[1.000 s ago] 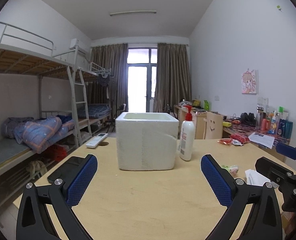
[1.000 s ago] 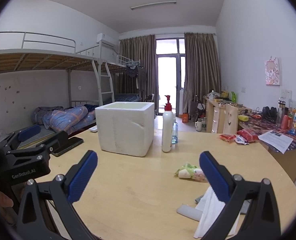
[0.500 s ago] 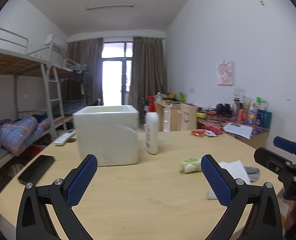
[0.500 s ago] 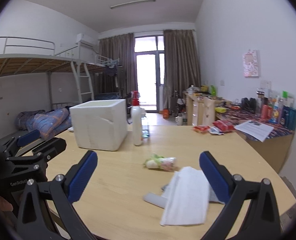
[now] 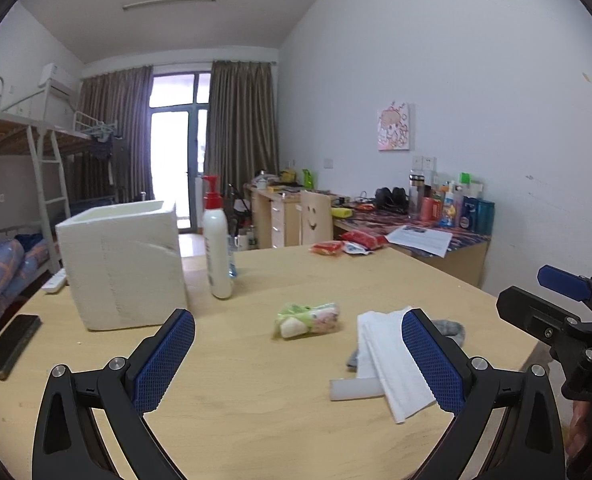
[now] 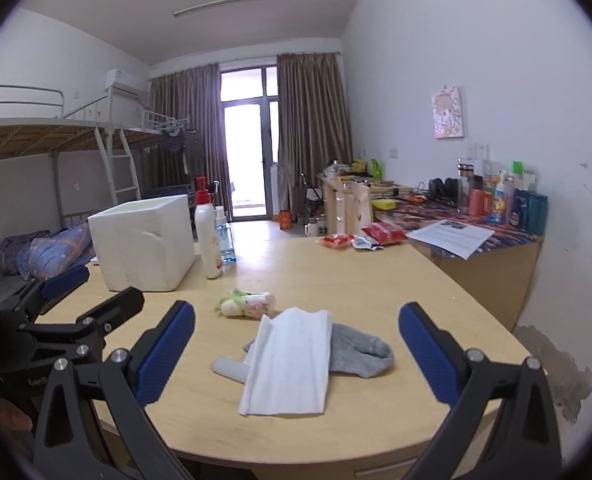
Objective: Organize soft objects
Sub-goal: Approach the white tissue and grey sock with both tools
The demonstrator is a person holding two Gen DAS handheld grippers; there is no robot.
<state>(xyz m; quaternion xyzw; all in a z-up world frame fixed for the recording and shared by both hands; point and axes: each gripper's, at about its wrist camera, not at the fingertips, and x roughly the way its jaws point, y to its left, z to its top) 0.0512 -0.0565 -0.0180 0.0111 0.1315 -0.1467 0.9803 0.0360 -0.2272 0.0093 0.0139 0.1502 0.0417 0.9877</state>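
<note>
- left gripper and right gripper both gape wide over the pale wooden table, holding nothing.
- centre of the right view: a white folded cloth overlaps a grey sock and a white tube.
- just above: a floral rolled bundle.
- upper left: a white foam box beside a white pump bottle with a red top.
- far left of the left view: a black phone.

Both views are taken low over the table, facing the far window. The white cloth is shared, nearer on the right.
</note>
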